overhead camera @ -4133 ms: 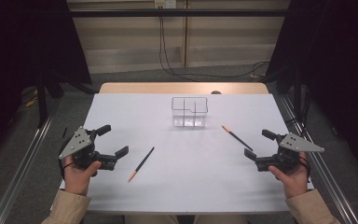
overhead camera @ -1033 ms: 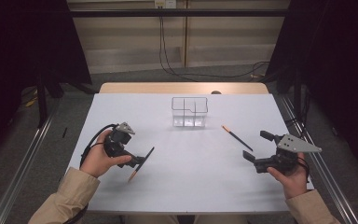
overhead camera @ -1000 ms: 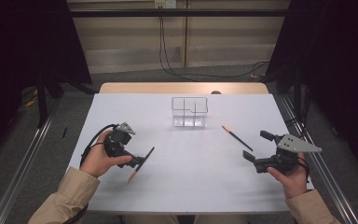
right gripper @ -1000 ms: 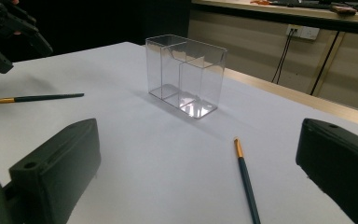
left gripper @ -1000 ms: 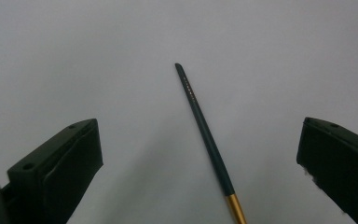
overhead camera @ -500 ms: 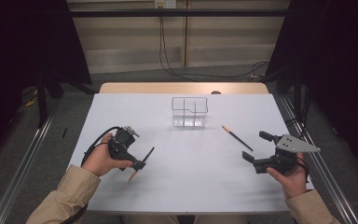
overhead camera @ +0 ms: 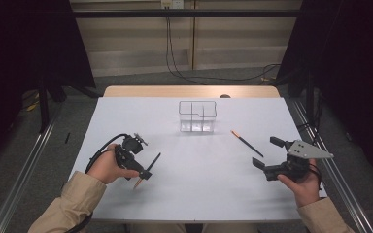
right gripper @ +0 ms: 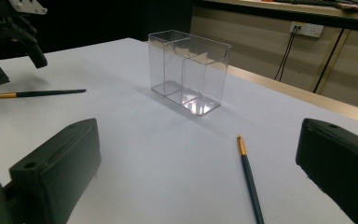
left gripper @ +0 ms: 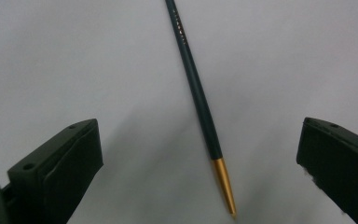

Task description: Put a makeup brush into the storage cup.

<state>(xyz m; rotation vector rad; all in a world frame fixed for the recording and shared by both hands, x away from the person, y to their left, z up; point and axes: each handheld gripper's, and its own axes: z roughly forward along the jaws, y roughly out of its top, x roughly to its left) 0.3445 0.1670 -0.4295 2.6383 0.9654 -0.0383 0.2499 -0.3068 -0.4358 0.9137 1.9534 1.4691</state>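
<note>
Item: left gripper (overhead camera: 145,171), fingers spread, straddled dark green pencil (left gripper: 199,100) at lower left; right gripper (overhead camera: 269,158) idle, open. Next: close.

plenty of bare table (overhead camera: 204,184) is left across the near middle. the far middle is blocked by a clear divided box (overhead camera: 197,116). one pencil (overhead camera: 147,170) is straddled by the wide-open left gripper (overhead camera: 144,171), another pencil (overhead camera: 246,143) lies right of the box, before the right gripper (overhead camera: 267,157).
</note>
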